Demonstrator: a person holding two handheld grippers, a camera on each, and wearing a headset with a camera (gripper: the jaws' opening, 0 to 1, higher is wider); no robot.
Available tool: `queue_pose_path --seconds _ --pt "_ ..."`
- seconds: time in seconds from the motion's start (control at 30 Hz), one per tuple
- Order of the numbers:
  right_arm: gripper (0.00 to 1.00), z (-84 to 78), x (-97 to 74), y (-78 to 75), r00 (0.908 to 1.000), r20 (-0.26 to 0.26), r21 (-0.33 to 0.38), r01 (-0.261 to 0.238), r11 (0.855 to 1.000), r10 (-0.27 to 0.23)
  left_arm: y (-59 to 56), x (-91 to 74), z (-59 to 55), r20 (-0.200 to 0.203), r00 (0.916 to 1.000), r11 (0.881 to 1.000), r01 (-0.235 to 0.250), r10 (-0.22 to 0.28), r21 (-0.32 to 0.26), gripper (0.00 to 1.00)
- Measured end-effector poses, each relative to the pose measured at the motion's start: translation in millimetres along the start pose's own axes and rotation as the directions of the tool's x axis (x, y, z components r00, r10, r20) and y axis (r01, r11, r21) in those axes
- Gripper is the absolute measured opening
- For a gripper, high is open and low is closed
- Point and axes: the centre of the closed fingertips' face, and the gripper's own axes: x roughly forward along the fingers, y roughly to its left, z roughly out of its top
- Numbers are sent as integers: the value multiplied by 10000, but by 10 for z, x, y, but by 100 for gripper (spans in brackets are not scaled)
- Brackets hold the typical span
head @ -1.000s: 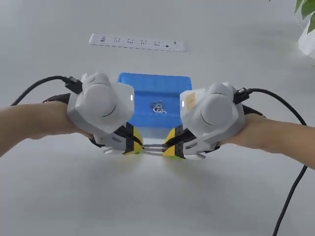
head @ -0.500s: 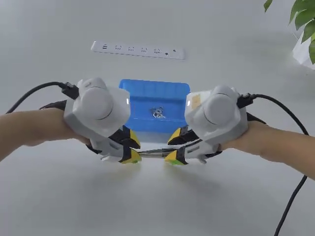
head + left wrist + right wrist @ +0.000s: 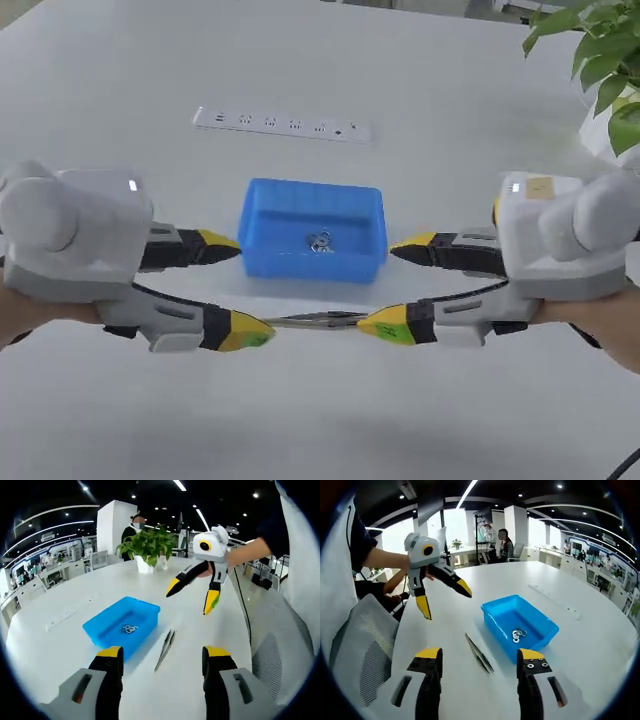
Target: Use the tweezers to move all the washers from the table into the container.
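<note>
Left gripper [image 3: 240, 287]: fingers spread wide, nothing between them. Right gripper [image 3: 381, 286]: fingers likewise apart and empty. Both are held above the table [image 3: 320, 420], tips facing each other, one on either side of the blue container [image 3: 310, 268]. Tweezers [image 3: 315, 320] lie flat on the table just in front of the container's near wall, touching neither gripper. Washers [image 3: 320, 241]: small cluster on the container floor. Power strip [image 3: 285, 124] lies beyond the container.

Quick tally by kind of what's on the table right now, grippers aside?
Blue container: 1
Tweezers: 1 pair
Power strip: 1
Potted plant: 1
Washers: a cluster in the container, too small to count
Total: 4, washers aside
</note>
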Motion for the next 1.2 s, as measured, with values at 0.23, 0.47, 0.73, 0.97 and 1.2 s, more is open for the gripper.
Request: queue_pose_path --seconds 0.23,0.47,0.73,0.97,1.2 --pt "66 102 -189 165 9992 326 -117 215 9997 -211 -131 -239 151 326 9990 9994 -321 317 130 72" --pt "83 157 -359 206 9959 594 -284 696 9972 -678 -241 -375 282 588 9964 9970 -642 616 438 96" --pt "99 338 -494 316 9888 1065 -833 1135 9900 -1044 -341 -514 383 504 9962 9916 -765 715 1044 100" --pt "100 292 -533 478 9943 634 -1533 947 9836 -858 -318 -627 328 -3 9928 9746 -1179 1202 1904 100" --pt "100 248 -588 558 9969 277 -1907 769 9786 -730 -360 -718 219 -390 9906 9693 -1196 1308 2148 100"
